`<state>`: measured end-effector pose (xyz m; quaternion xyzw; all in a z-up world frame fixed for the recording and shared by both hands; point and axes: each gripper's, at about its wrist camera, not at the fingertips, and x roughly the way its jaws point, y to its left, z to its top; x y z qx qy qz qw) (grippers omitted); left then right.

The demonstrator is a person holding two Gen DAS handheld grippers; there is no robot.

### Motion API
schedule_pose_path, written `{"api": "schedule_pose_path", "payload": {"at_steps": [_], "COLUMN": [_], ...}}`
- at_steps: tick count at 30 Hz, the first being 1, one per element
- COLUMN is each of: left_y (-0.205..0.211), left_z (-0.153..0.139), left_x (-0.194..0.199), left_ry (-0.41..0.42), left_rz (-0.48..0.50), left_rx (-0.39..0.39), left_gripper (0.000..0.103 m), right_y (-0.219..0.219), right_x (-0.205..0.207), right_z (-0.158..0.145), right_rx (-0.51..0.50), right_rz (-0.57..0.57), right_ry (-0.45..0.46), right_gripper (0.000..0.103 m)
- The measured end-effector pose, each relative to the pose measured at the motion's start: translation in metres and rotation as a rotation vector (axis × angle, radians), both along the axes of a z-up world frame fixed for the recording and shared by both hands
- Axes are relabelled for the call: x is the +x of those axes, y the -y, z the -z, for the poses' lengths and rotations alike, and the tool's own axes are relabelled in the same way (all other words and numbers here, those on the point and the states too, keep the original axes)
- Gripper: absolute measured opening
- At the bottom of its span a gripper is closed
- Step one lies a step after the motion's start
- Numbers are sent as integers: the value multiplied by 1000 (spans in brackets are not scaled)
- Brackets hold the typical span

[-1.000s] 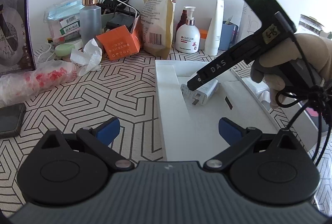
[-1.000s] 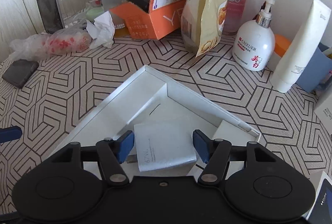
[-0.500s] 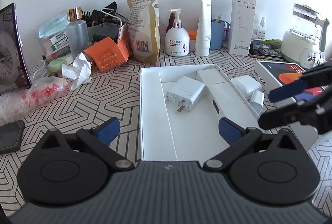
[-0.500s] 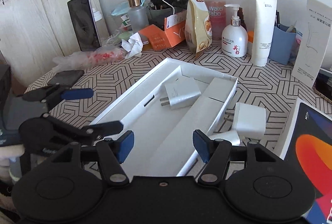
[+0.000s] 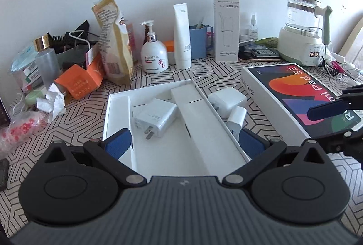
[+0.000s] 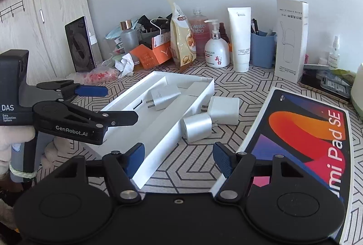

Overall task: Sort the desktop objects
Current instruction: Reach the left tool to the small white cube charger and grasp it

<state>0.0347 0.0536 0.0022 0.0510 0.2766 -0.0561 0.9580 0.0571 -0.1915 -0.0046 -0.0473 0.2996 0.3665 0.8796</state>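
A white open box tray (image 5: 118, 106) (image 6: 204, 90) lies on the patterned desk with one white charger (image 5: 156, 117) (image 6: 164, 96) inside, prongs toward me. Two more white chargers lie on the desk just right of the tray: a square one (image 5: 226, 98) (image 6: 223, 110) and a smaller one (image 5: 236, 117) (image 6: 197, 124). My left gripper (image 5: 183, 143) is open and empty, held back at the tray's near end; it also shows in the right wrist view (image 6: 113, 104). My right gripper (image 6: 178, 157) is open and empty, at the tray's near right corner.
A Pad SE box (image 5: 295, 95) (image 6: 317, 143) lies right of the chargers. Along the back wall stand a snack bag (image 5: 113, 41), lotion pump bottle (image 5: 154, 54), white tube (image 5: 181, 36), blue cup (image 5: 199, 41), tall white carton (image 5: 226, 25), kettle (image 5: 301, 29) and an orange box (image 5: 77, 81).
Both grippers have pulled back and up from the tray. The right gripper has let go of the white charger, which now lies in the tray, and moved off to the right.
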Motion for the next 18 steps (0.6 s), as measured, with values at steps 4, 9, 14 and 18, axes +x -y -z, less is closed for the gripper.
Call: {"api": "schedule_pose_path", "payload": {"at_steps": [4,9,14,18], "left_y": [21,37,44,56], "left_z": [1,6,13,18], "left_x": [7,26,45,52], "left_ry": [7,-29,-91,-83], "left_rz": [48,100,116,122], "left_rx": [100,174,154,211], "left_gripper": [103,103,103,101], "right_y": [19,29,39,42], "right_x": [-12,-17,-14,-12], "right_z": [7,8,13,20], "right_rx": [44,102,137,145], "right_rz": [23,63,76,78], "right_ry": [29,101,100,97], "right_gripper": [77,78,78,78]}}
